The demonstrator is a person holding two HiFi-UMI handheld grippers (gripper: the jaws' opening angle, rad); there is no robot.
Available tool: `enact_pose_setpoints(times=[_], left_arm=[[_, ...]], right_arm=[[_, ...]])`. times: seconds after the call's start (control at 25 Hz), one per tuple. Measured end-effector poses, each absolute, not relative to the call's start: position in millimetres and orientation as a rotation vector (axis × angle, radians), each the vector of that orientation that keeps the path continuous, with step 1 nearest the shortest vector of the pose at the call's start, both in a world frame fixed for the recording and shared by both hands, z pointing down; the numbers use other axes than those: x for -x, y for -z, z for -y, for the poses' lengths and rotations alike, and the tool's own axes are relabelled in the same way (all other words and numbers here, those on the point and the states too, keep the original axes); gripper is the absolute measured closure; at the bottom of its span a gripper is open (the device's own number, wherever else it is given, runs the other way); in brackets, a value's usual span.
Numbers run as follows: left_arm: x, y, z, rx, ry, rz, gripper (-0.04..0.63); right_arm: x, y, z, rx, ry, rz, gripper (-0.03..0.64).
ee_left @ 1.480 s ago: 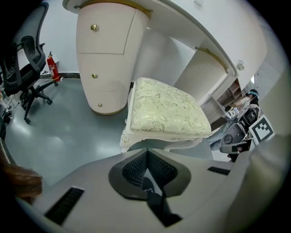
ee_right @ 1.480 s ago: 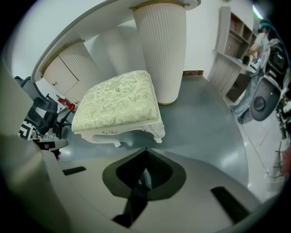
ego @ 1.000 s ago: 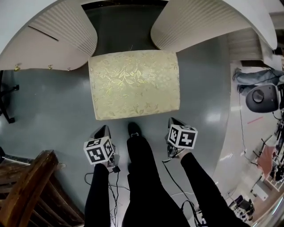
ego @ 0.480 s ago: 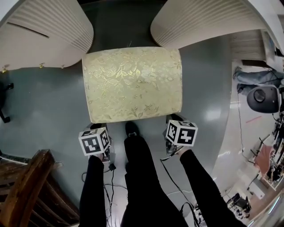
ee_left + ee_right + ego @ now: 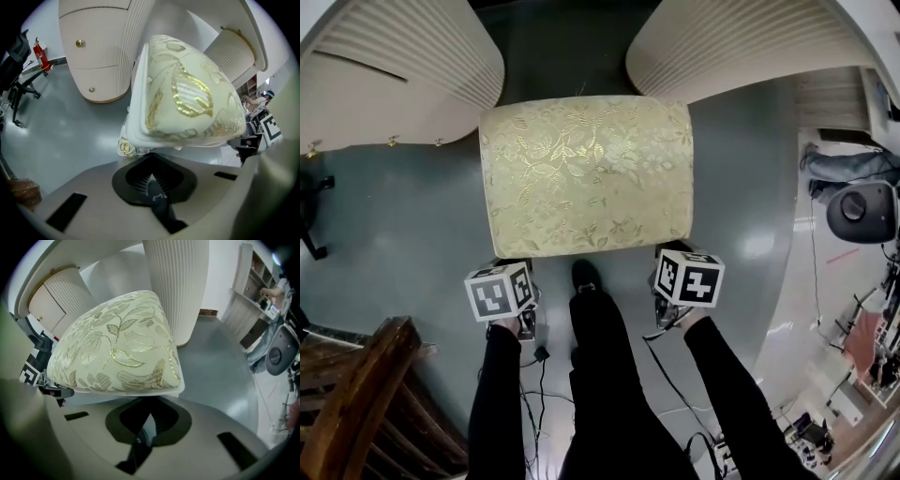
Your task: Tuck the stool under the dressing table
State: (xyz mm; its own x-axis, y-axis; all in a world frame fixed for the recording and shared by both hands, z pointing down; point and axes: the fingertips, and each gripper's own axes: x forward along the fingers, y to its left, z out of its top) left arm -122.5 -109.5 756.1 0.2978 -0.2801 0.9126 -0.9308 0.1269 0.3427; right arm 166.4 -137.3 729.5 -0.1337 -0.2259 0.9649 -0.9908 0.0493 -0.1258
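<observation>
The stool (image 5: 586, 173) has a cream cushion with a gold leaf pattern. It stands on the grey floor in front of the dark gap between the dressing table's two white ribbed pedestals (image 5: 394, 84). Its far edge is level with the pedestal fronts. My left gripper (image 5: 512, 265) sits at the stool's near left corner and my right gripper (image 5: 667, 255) at the near right corner. Both have their tips tucked under the seat edge. In the left gripper view the seat (image 5: 187, 93) hangs just over the shut jaws (image 5: 152, 180). The right gripper view shows the same seat (image 5: 117, 348) and jaws (image 5: 145, 420).
A dark wooden chair (image 5: 356, 394) stands at the lower left. Cables (image 5: 534, 375) trail on the floor behind the grippers. A black shoe (image 5: 585, 276) is planted between the grippers. A round black device (image 5: 862, 211) sits at the right, and a black stand leg (image 5: 309, 225) at the left.
Both grippers have moved forward from a small gap to the stool's near edge, and their tips are now under the seat. The stool stays about level with the pedestal fronts.
</observation>
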Motion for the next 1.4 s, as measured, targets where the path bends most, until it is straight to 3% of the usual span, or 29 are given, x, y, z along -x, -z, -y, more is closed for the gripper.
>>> enact_pose_setpoints(times=[1.12, 1.4], left_arm=[[113, -765, 116, -1.468, -0.607, 1.242, 0.588], [127, -758, 171, -1.482, -0.629, 1.250, 0.588]], right_arm=[[-169, -726, 150, -1.344, -1.030, 1.556, 0.612], [-155, -720, 200, -1.339, -1.014, 1.574, 0.612]])
